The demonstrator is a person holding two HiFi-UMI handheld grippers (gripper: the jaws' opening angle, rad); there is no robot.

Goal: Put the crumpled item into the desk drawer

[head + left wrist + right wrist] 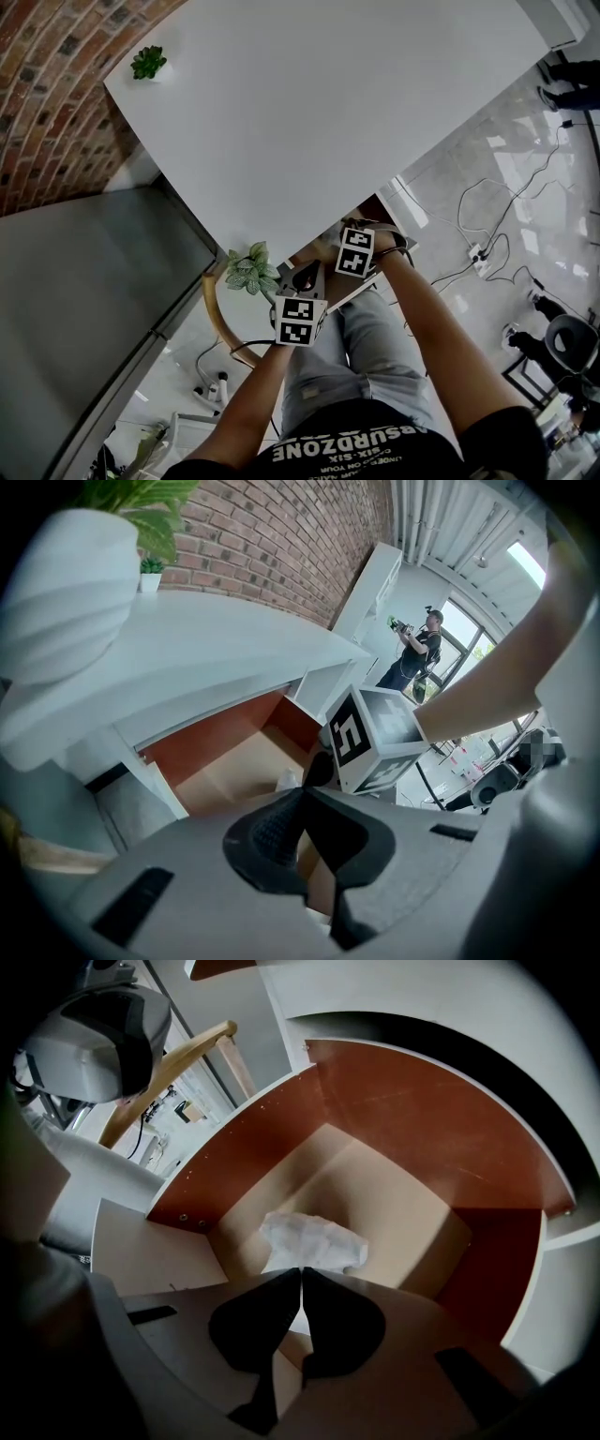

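Two grippers are held at the near edge of the white desk (328, 103), over the open drawer (403, 1147). The right gripper (301, 1269) is seen with its jaws pressed together and nothing clamped between them. The crumpled white paper (314, 1241) is seen lying on the pale drawer floor just past the tips at 12 o'clock in the right gripper view, spreading toward 1 o'clock and partly covered by the jaws. The left gripper (305, 789) is likewise closed on nothing, and the marker cube (370, 738) of the right gripper is seen at 1 o'clock from its tips. A potted plant (251, 270) is seen at 9 o'clock of the left gripper in the head view.
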